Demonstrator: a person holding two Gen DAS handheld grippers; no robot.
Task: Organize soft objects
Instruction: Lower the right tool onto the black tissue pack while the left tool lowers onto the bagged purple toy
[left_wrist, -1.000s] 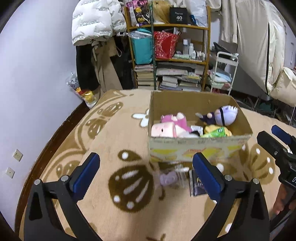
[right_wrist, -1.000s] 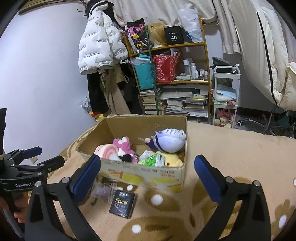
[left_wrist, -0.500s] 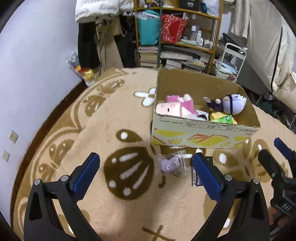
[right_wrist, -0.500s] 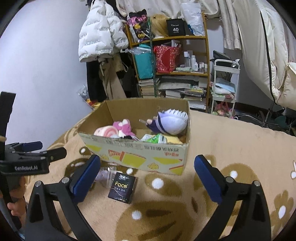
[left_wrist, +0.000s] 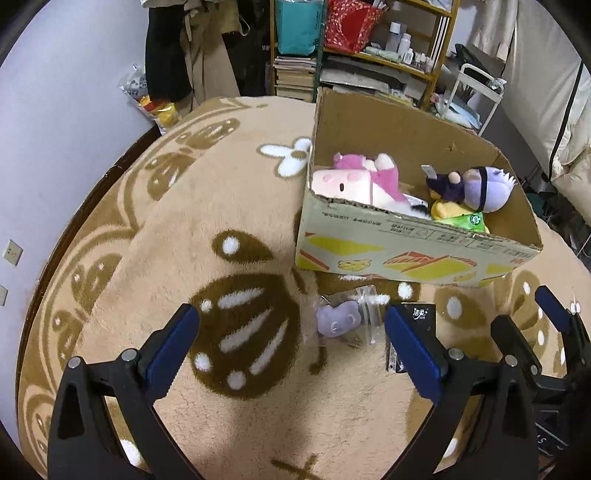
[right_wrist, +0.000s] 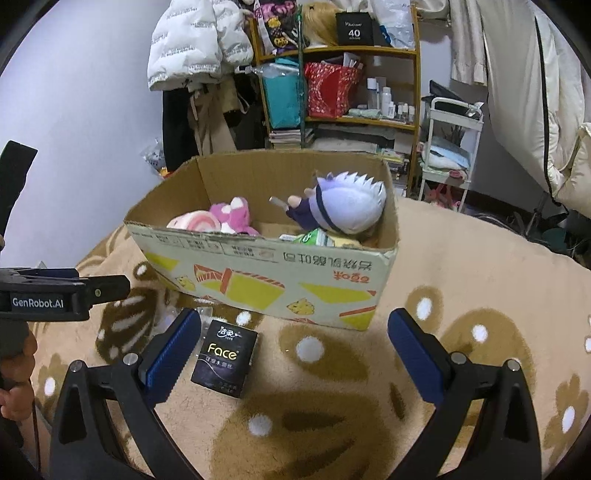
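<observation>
A cardboard box (left_wrist: 406, 254) stands on the beige rug and holds a pink plush (left_wrist: 354, 181), a purple-haired doll (left_wrist: 480, 188) and a green packet (left_wrist: 469, 221). A small purple plush in clear wrap (left_wrist: 338, 323) lies on the rug in front of the box, between my left gripper's (left_wrist: 291, 343) open fingers but farther out. A black "Face" tissue pack (right_wrist: 225, 360) lies beside it, near my right gripper's (right_wrist: 293, 354) left finger. Both grippers are open and empty. The box also shows in the right wrist view (right_wrist: 266, 284).
A cluttered wooden shelf (right_wrist: 340, 85) with books and bags stands behind the box. A white cart (right_wrist: 452, 147) is to its right. Coats hang at the left (right_wrist: 199, 55). The purple wall (left_wrist: 55, 129) borders the rug's left edge.
Both grippers have lowered and moved in toward the rug in front of the box. The purple plush and tissue pack now appear closer. Nothing was grasped.
</observation>
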